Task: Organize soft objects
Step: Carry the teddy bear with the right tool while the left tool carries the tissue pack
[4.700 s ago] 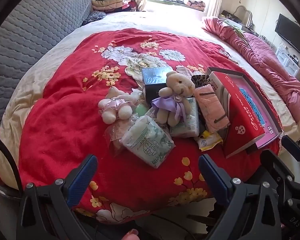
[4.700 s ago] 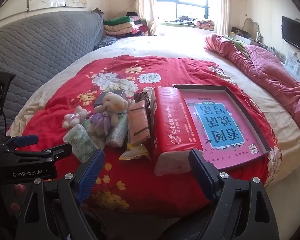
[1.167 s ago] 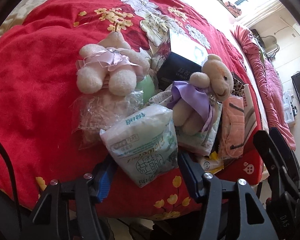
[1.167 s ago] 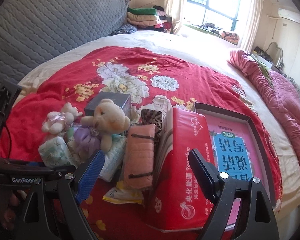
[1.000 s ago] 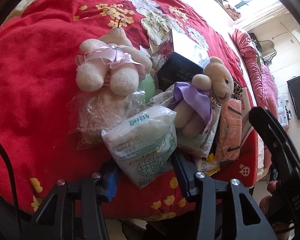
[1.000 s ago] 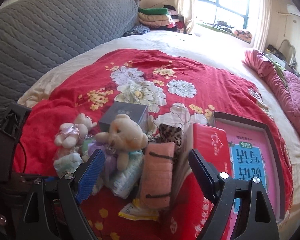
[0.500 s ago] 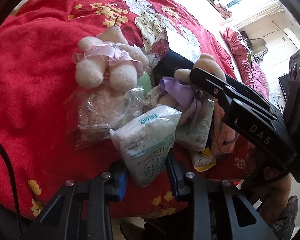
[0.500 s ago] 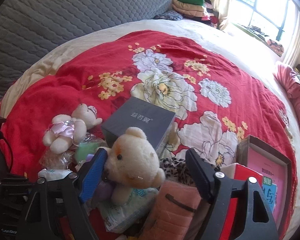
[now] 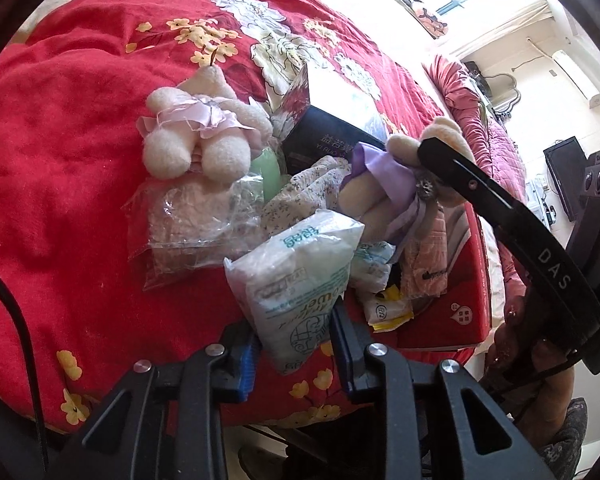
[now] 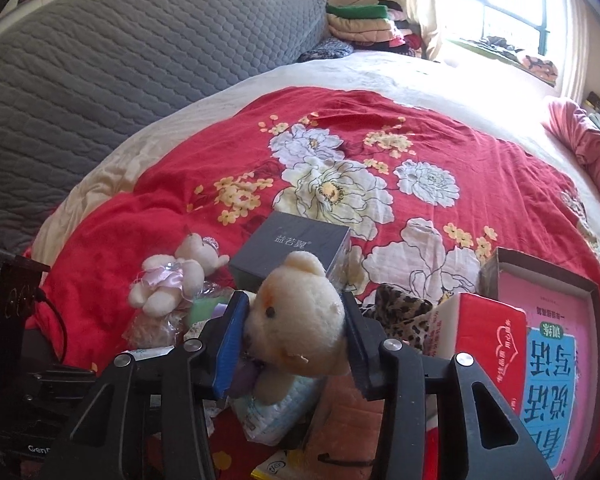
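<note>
left tongs (image 9: 294, 350): clamped on white tissue pack (image 9: 296, 276), lower centre of frame, on red bedspread (image 9: 60, 160) | right tongs (image 10: 294, 344): closed around cream bear's head (image 10: 300, 312), centre frame | small pink-dress bear (image 10: 172, 280): left of grey box (image 10: 292, 246)

Red blanket (image 9: 60, 168) soft matt woven cloth, floral print. Tissue pack (image 9: 300, 280) glossy crinkled plastic film. Cream teddy bear (image 10: 300, 320) fuzzy plush with satin purple dress. Dark box (image 10: 292, 248) smooth matt card. Headboard (image 10: 120, 60) grey quilted fabric. Gripper fingers (image 10: 230, 344) matt black plastic, blue pads.
</note>
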Tool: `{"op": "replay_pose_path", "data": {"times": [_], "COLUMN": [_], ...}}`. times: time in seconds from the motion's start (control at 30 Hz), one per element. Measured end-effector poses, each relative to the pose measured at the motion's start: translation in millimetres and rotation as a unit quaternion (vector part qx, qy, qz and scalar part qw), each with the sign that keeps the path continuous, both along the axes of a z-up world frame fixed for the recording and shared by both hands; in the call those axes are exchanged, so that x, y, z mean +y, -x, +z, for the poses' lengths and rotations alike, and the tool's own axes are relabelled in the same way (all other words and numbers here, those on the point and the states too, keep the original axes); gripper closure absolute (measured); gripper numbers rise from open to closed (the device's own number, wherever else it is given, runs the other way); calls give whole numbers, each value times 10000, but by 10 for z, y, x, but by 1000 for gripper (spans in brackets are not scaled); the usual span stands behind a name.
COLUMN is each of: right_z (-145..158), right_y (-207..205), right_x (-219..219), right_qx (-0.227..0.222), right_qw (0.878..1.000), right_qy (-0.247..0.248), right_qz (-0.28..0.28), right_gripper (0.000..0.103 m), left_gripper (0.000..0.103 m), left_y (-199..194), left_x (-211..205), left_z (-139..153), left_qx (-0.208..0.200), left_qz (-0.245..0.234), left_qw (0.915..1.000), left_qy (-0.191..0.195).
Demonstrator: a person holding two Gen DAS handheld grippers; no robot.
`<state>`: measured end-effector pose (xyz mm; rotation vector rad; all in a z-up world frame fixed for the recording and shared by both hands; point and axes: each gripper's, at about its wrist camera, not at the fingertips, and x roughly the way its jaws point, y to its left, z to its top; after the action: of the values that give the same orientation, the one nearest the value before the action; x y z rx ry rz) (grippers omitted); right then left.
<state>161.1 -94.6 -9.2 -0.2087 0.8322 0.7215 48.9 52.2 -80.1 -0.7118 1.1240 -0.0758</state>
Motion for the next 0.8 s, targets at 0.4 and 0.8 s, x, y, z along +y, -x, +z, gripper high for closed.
{"op": "replay_pose_path", "data": {"times": [0.4,0.8], "right_z": [271,453], "right_y": [173,437], "right_x": [-256,-501], "right_qx": [-160,-341], "right_qw": [9983,9963], "right_qy": [-436,-571], "right_qz": [-341,-550], "right_gripper": [56,56], "left_gripper": [71,71], "left_y": [120,92], "left_x": [16,-196], "left_z": [219,560], "left_qx": [-251,-589], "left_qz": [8,-251], "left_qw": [9993,9938], "left_qy": [-283,-914]}}
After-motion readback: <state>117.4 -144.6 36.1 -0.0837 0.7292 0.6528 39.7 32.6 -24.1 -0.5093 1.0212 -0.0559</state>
